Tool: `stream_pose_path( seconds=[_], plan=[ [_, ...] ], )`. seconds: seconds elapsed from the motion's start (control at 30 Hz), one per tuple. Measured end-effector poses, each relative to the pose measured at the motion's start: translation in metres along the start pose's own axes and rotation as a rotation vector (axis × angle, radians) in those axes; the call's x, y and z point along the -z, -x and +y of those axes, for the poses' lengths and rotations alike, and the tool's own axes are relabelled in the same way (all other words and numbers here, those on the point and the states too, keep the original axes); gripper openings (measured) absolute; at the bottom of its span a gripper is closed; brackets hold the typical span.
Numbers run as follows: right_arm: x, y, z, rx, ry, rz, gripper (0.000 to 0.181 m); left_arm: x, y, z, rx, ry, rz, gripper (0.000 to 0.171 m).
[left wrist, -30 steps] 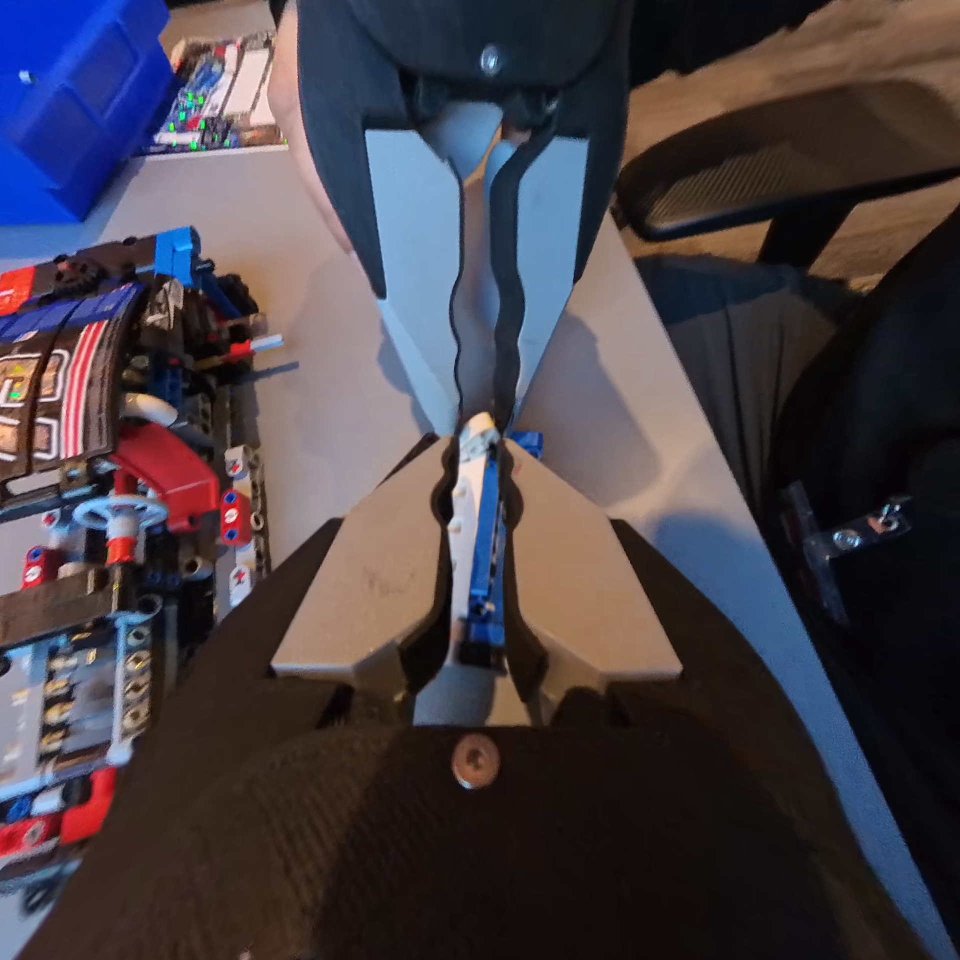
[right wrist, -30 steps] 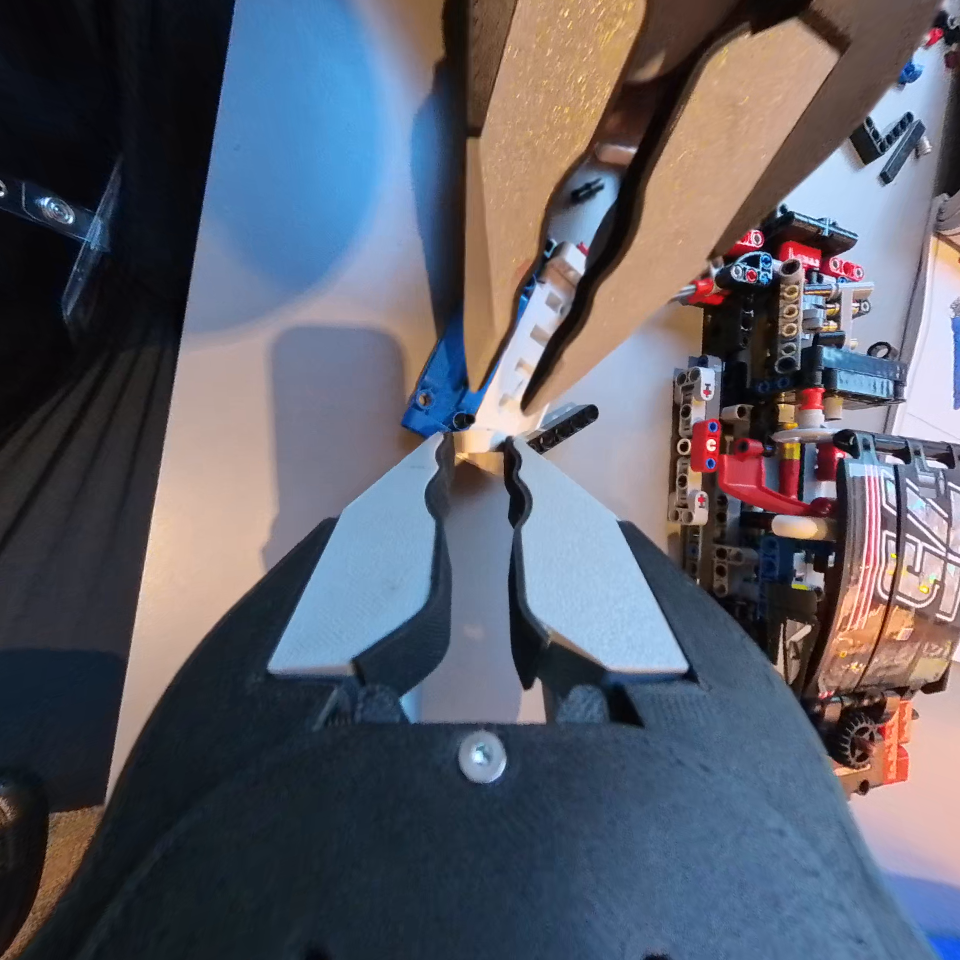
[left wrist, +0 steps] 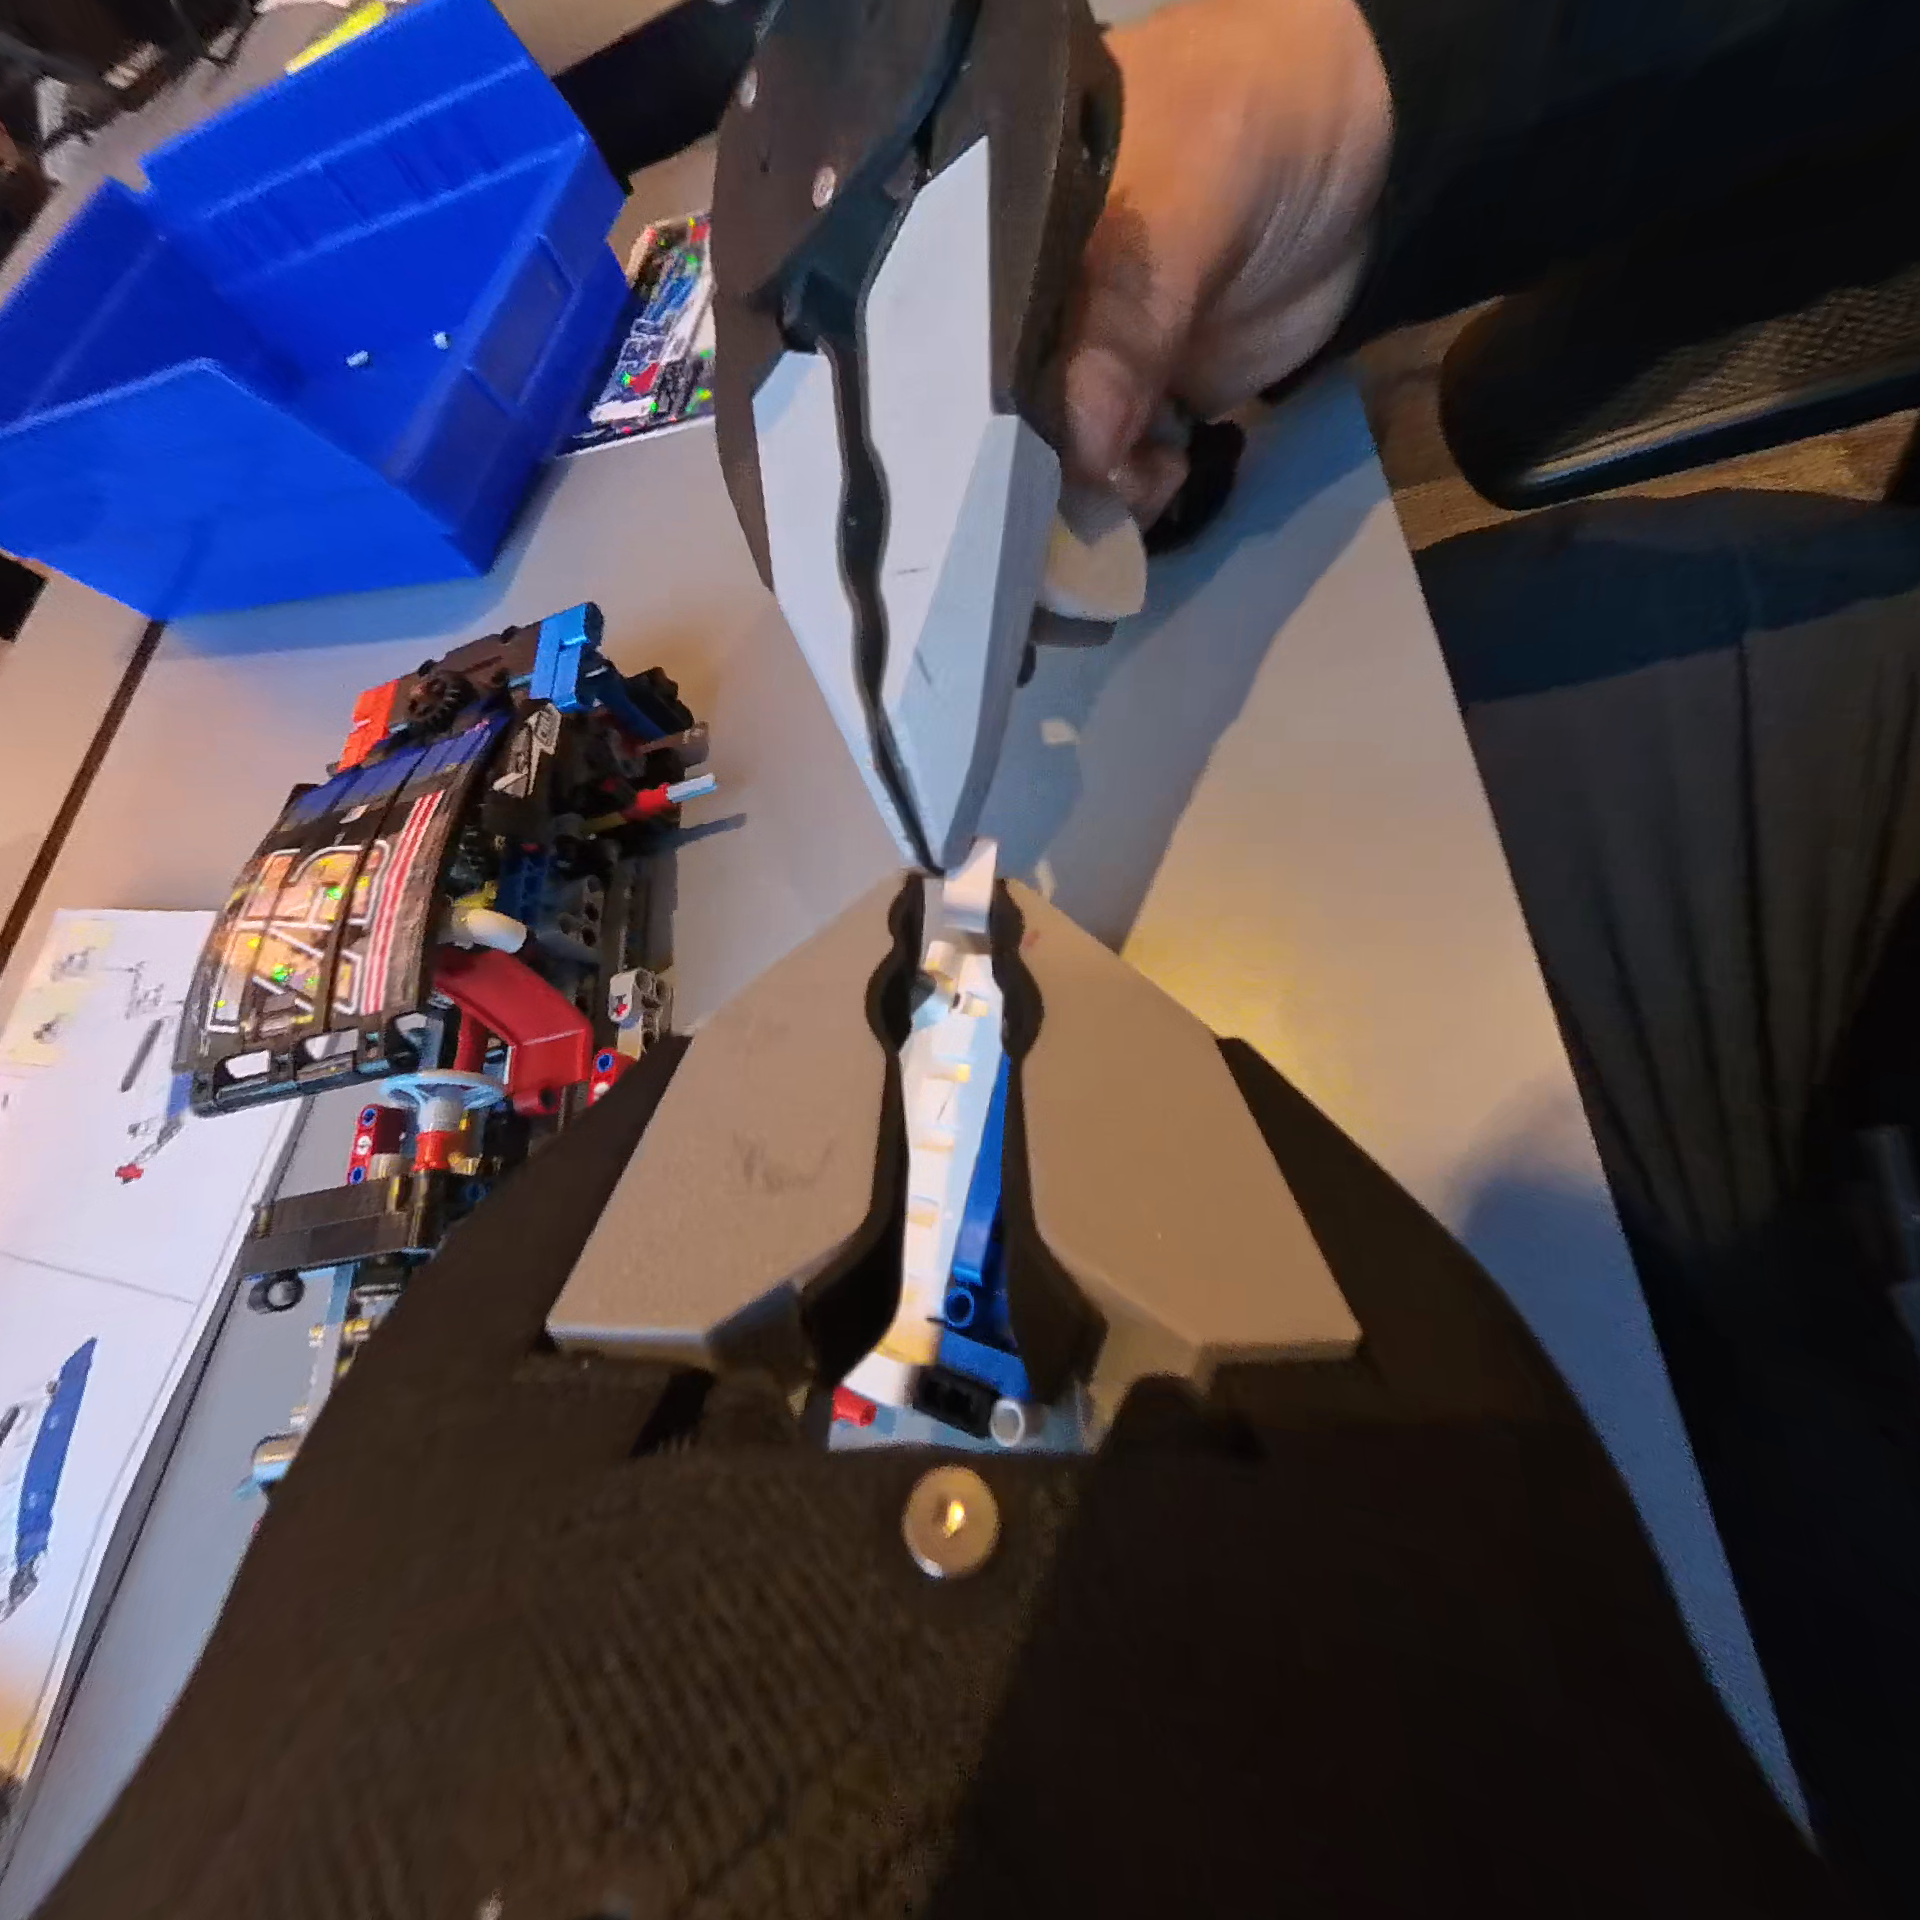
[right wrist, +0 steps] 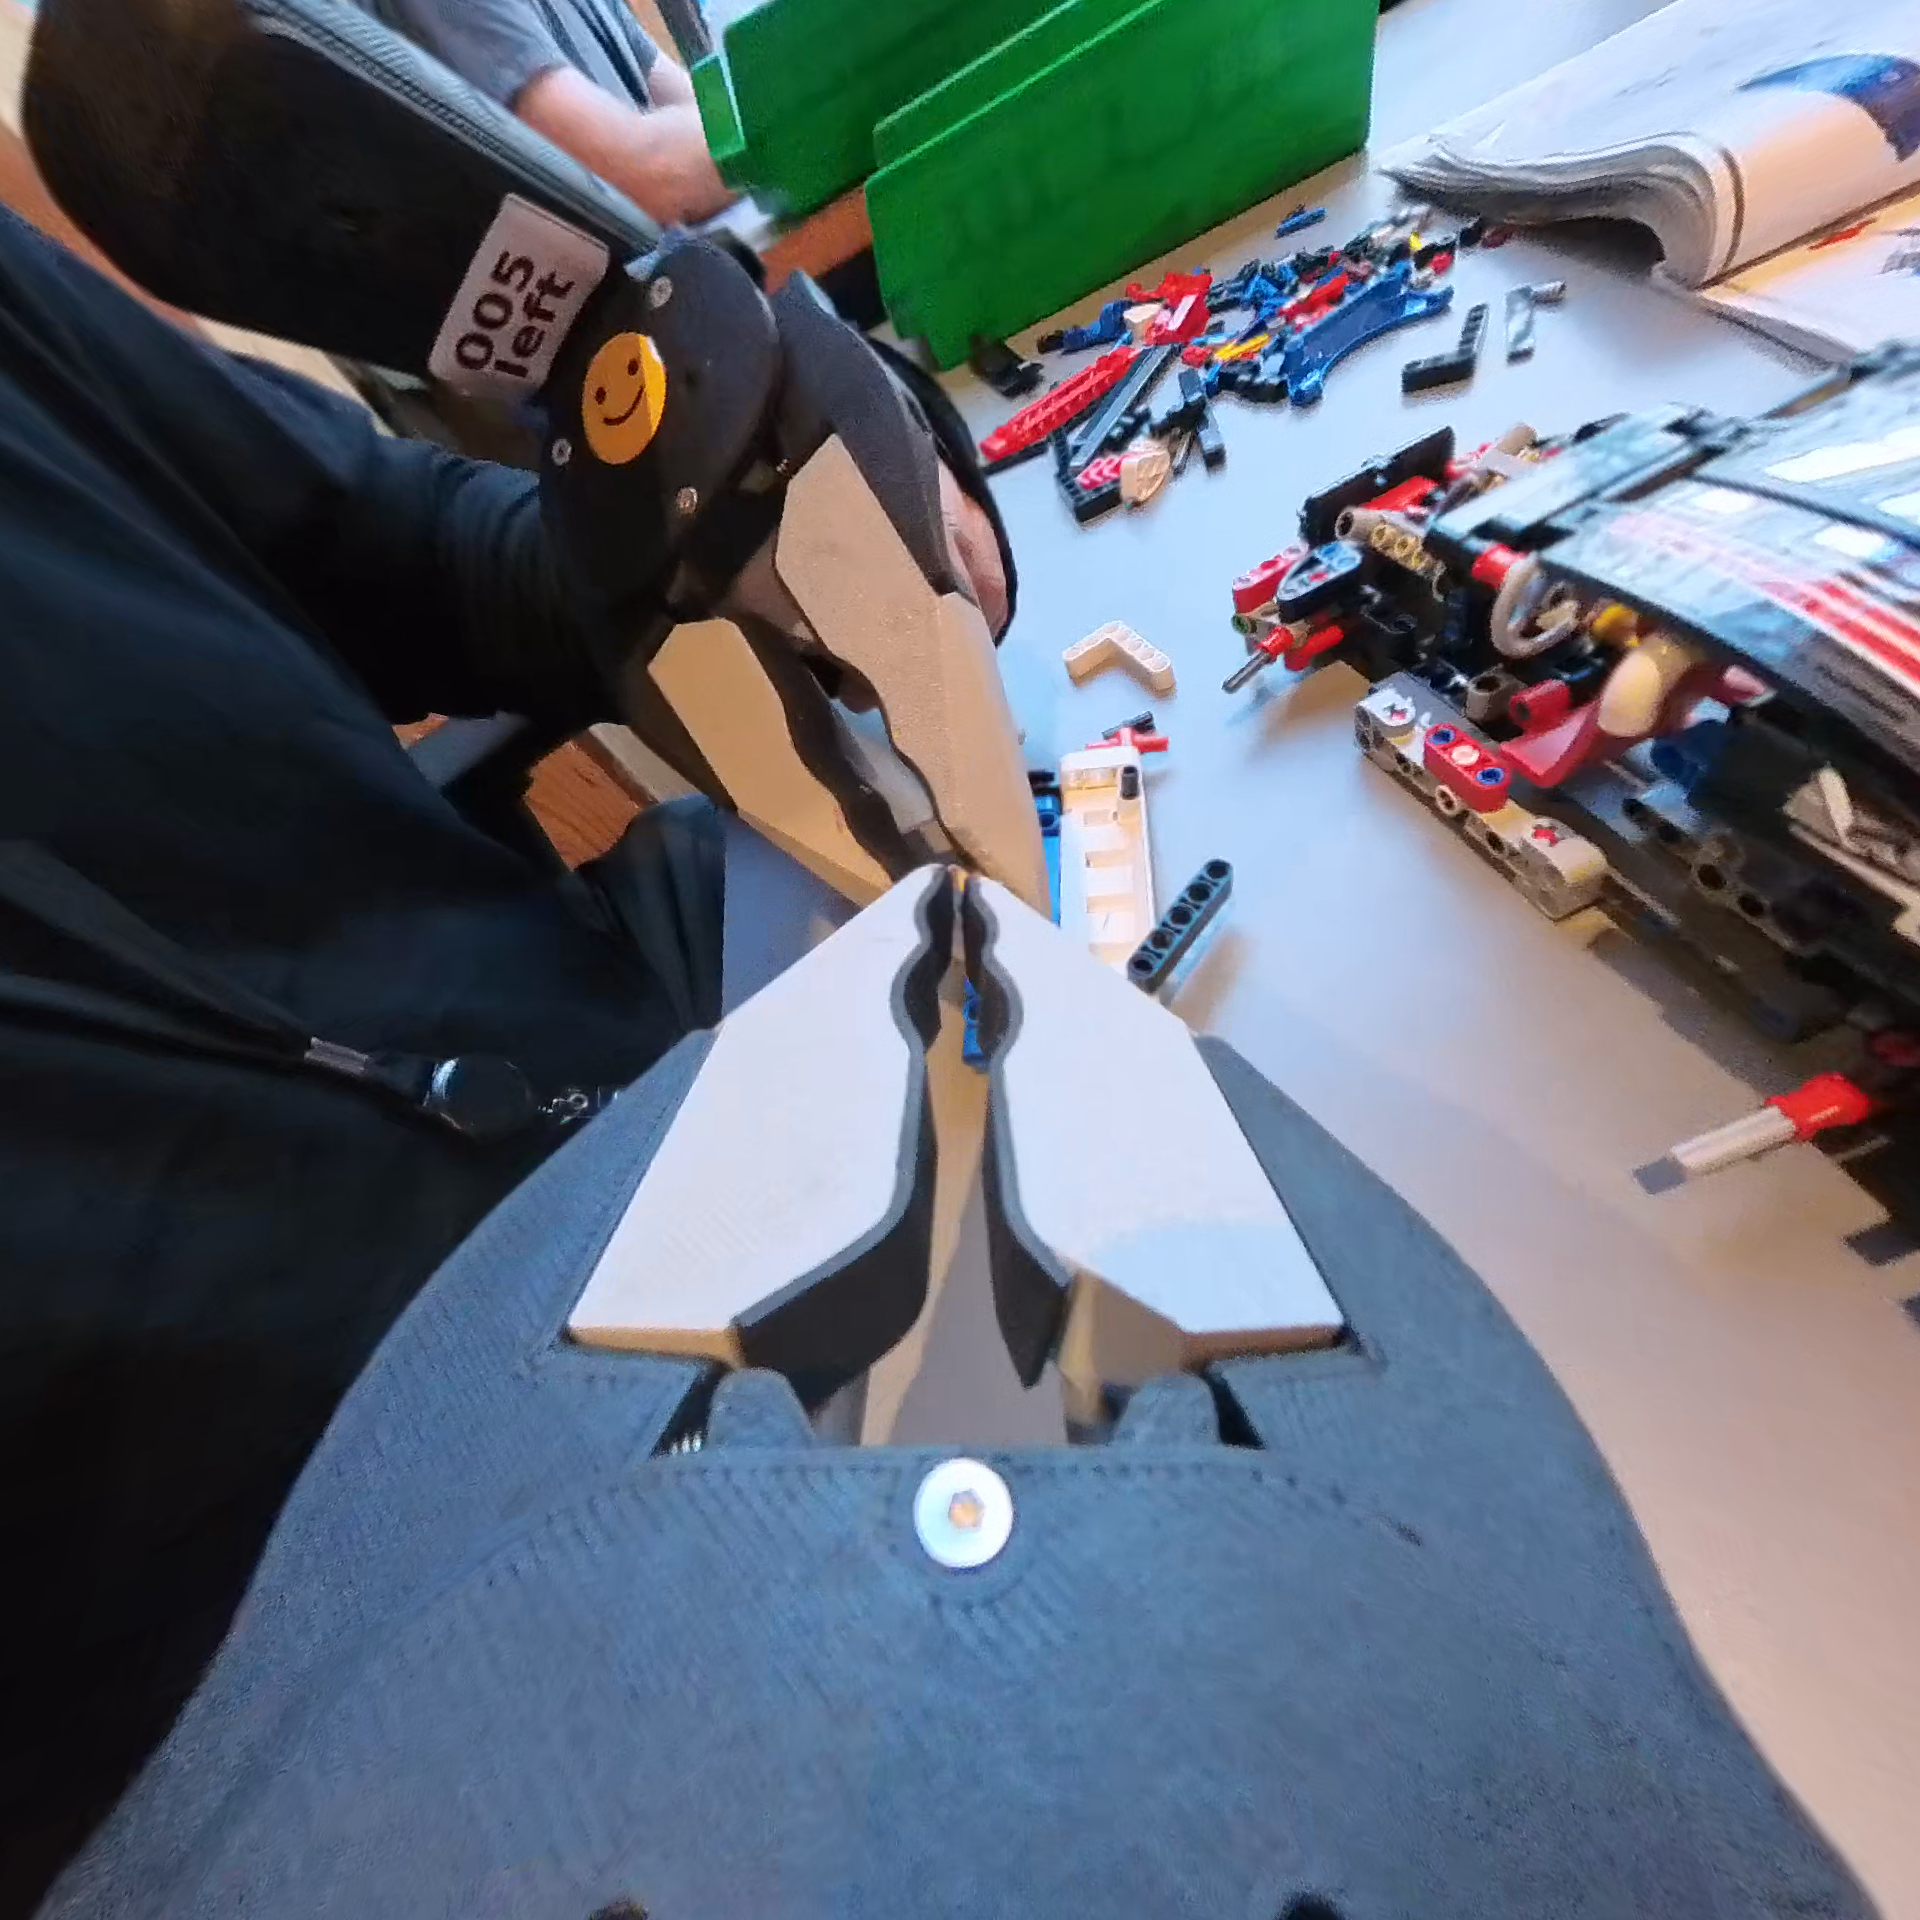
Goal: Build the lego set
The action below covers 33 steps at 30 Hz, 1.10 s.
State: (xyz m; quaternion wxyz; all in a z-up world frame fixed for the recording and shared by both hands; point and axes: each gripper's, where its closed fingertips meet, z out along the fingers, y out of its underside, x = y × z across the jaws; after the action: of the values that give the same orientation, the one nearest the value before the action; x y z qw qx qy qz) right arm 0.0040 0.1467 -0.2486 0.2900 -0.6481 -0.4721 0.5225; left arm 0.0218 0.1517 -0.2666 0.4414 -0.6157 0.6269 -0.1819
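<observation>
the left gripper (left wrist: 951, 914) is clamped along the length of a white and blue sub-assembly (left wrist: 951, 1143), which runs back between its fingers with a white tip poking out past the fingertips. the right gripper (right wrist: 956, 883) has its fingers pressed almost together, meeting that white tip at the near edge of the table (left wrist: 1351, 987); whether it truly pinches the tip or only touches it, i cannot tell. the half-built car (left wrist: 436, 935) sits well apart to the left in the left wrist view, and loose pieces (right wrist: 1226, 343) lie farther off by the green bins (right wrist: 1039, 156).

the risks, as i judge them: the two tools meet tip to tip on a thin part, so a twist or uneven push could pop the white beam off the blue one, or snap a pin loose. the hold is right over the table edge, so anything that slips may drop to the floor. the black beam (right wrist: 1179, 920) lying just beside could get knocked away.
</observation>
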Motion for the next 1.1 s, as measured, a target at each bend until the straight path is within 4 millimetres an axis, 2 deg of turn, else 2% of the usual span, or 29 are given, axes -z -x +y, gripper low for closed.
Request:
stream_pose_path(
  seconds=[0.13,0.23,0.3,0.5,0.6,0.73,0.87,0.93,0.97,1.03,1.1],
  plan=[
    [-0.005,-0.012,0.011,-0.025,0.064,0.057,0.0,-0.011,-0.002,0.02,0.018,0.085,-0.007,0.006],
    [-0.004,-0.023,0.02,0.037,0.152,0.161,0.003,-0.014,0.0,0.029,-0.003,0.144,-0.041,0.006],
    [0.0,-0.021,0.019,0.122,0.176,0.2,0.012,-0.013,0.003,0.03,-0.034,0.164,-0.066,0.006],
    [-0.002,-0.018,0.022,0.505,0.312,0.379,0.018,-0.01,0.003,0.027,-0.161,0.207,-0.106,0.006],
    [-0.006,-0.021,0.024,0.701,0.385,0.455,0.013,-0.007,0.008,0.022,-0.296,0.214,-0.188,0.006],
    [-0.008,-0.02,0.018,0.885,0.389,0.521,0.005,-0.008,0.011,0.028,-0.439,0.246,-0.263,0.005],
    [-0.01,-0.021,0.02,0.97,0.416,0.542,0.0,-0.01,0.01,0.032,-0.441,0.246,-0.274,0.006],
    [-0.009,-0.02,0.017,0.929,0.376,0.541,0.003,-0.008,0.014,0.029,-0.474,0.225,-0.306,0.005],
    [-0.008,-0.019,0.016,0.843,0.341,0.521,0.006,-0.006,0.016,0.027,-0.517,0.22,-0.333,0.006],
    [0.0,-0.022,0.016,0.538,0.28,0.459,0.002,0.001,0.025,0.022,-0.631,0.21,-0.43,0.006],
    [0.007,-0.025,0.017,0.176,0.223,0.367,0.016,0.007,0.028,0.016,-0.725,0.174,-0.494,0.005]
  ],
)
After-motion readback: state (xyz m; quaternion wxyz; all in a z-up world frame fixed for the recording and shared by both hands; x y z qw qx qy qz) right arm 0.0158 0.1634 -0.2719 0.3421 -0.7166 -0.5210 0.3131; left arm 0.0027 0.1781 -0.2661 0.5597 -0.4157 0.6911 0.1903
